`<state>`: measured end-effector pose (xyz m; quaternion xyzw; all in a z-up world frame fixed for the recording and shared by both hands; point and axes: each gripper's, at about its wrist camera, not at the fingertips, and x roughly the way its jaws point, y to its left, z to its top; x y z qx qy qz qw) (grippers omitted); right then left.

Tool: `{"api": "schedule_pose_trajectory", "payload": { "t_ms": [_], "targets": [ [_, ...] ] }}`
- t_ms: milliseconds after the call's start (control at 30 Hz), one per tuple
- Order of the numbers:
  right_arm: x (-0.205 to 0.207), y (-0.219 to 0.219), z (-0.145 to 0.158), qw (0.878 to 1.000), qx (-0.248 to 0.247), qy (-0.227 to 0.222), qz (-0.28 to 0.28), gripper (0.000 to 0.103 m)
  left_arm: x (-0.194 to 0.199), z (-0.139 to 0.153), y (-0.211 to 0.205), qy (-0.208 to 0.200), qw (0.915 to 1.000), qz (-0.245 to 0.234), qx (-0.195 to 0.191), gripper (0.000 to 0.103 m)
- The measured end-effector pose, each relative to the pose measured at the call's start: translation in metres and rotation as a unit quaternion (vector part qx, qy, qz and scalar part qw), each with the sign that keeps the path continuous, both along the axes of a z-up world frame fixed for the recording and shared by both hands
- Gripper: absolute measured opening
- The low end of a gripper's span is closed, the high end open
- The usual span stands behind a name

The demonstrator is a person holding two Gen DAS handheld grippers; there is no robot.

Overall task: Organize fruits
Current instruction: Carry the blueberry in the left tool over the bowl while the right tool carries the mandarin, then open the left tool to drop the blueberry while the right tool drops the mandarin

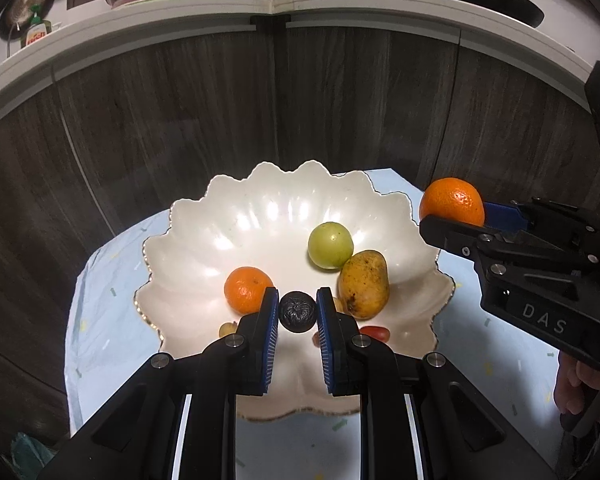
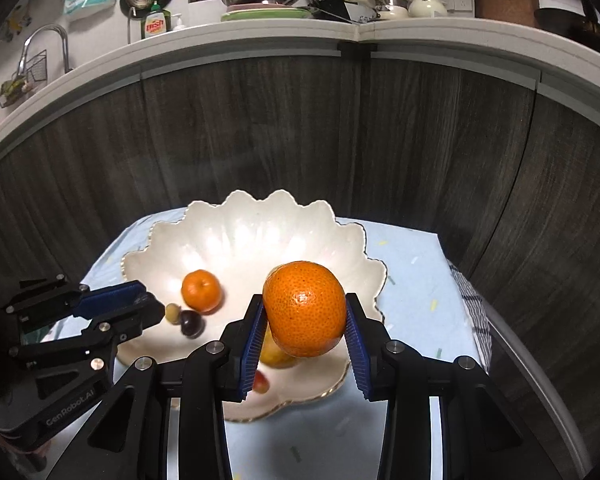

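Note:
A white scalloped bowl (image 1: pixel 260 184) (image 2: pixel 236 216) stands on a pale blue cloth. It holds an orange (image 1: pixel 248 289) (image 2: pixel 201 291), a green round fruit (image 1: pixel 331 245), a yellow mango (image 1: pixel 364 284) and small red fruits (image 1: pixel 376 332). Over the bowl's near side, my left gripper (image 1: pixel 297 300) (image 2: pixel 156 304) is shut on a dark wrinkled round fruit (image 1: pixel 297 314) (image 2: pixel 191 322). My right gripper (image 2: pixel 305 304) (image 1: pixel 452 216) is shut on a second orange (image 2: pixel 305 320) (image 1: pixel 452 200), carried above the bowl's right rim.
The cloth-covered table (image 1: pixel 100 320) ends at dark wood cabinet doors (image 1: pixel 180 120) behind it. A white countertop (image 2: pixel 260 36) above carries pots, dishes and a soap bottle. A person's hand (image 1: pixel 576 388) grips the right tool's handle. A checked cloth (image 2: pixel 476 312) lies at the table's right edge.

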<state>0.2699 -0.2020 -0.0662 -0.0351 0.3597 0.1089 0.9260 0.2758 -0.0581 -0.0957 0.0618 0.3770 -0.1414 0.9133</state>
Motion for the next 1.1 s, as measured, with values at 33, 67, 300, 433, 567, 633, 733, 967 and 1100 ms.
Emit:
{"api": "schedule_pose_trajectory", "payload": {
  "t_ms": [33, 67, 300, 433, 567, 633, 733, 967, 1100],
  "targets": [
    [0.004, -0.001, -0.002, 1.000, -0.001, 0.003, -0.002, 0.039, 0.004, -0.002, -0.001, 0.002, 1.0000, -0.001, 0.000, 0.020],
    [0.008, -0.001, -0.003, 1.000, -0.002, 0.006, -0.003, 0.039, 0.006, -0.002, -0.001, 0.003, 1.0000, -0.001, 0.000, 0.020],
    [0.031, -0.005, -0.009, 1.000, -0.012, 0.016, -0.016, 0.039, 0.025, -0.011, -0.002, 0.016, 0.9999, 0.000, -0.002, 0.020],
    [0.044, -0.007, -0.013, 0.999, -0.018, 0.025, -0.024, 0.039, 0.033, -0.017, -0.003, 0.026, 0.9997, -0.004, -0.003, 0.020],
    [0.058, -0.007, -0.020, 0.999, -0.019, 0.043, -0.023, 0.039, 0.039, -0.021, -0.007, 0.034, 0.9994, -0.010, 0.000, 0.020],
    [0.061, -0.006, -0.022, 0.998, -0.022, 0.050, -0.023, 0.039, 0.042, -0.023, -0.008, 0.038, 0.9992, -0.012, 0.000, 0.020],
    [0.068, -0.006, -0.026, 0.998, -0.024, 0.061, -0.026, 0.040, 0.045, -0.026, -0.007, 0.042, 0.9991, -0.010, 0.002, 0.026],
    [0.071, -0.009, -0.028, 0.996, -0.039, 0.060, -0.044, 0.062, 0.044, -0.026, -0.003, 0.037, 0.9992, 0.005, 0.015, 0.048],
    [0.067, -0.008, -0.018, 0.996, -0.050, 0.042, -0.054, 0.072, 0.041, -0.022, 0.001, 0.035, 0.9990, 0.017, 0.021, 0.059]
  ]
}}
